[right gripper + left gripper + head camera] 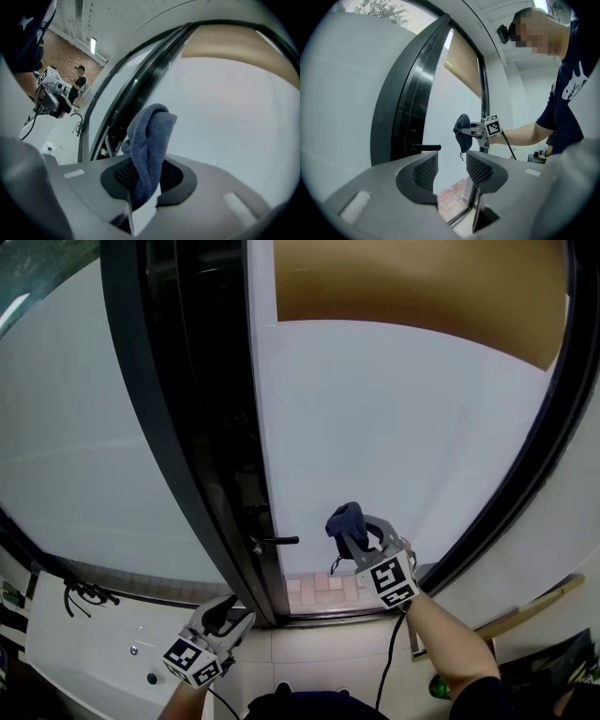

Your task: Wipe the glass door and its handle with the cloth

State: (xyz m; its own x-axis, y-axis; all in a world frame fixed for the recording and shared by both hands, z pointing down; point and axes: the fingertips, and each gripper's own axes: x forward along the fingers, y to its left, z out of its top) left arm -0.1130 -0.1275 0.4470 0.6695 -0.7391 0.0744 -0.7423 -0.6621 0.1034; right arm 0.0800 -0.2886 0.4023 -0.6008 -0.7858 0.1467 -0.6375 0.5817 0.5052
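1. Two grippers show in the head view: our left gripper point(234, 613) sits at the lower left of the frame, and our right gripper point(349, 532) is near the lower centre.
2. We see the right gripper's jaws clenched on a dark blue cloth point(149, 140), which stands bunched up out of them in the right gripper view (one fold droops to the left).
3. In the head view the cloth is held up in front of the lower part of the glass door point(403, 427), just right of the handle point(279, 541). We cannot tell whether it touches the pane.
4. The black handle sticks out level from the dark door frame point(173, 427), apart from both grippers.
5. In the left gripper view our left gripper's jaws stand apart with nothing between them. Past them, at the middle of that frame, we see the handle and the cloth-bearing right gripper side by side.
6. A tan blind point(412, 287) covers the top of the glass, and brick paving point(323, 589) shows through its bottom edge.
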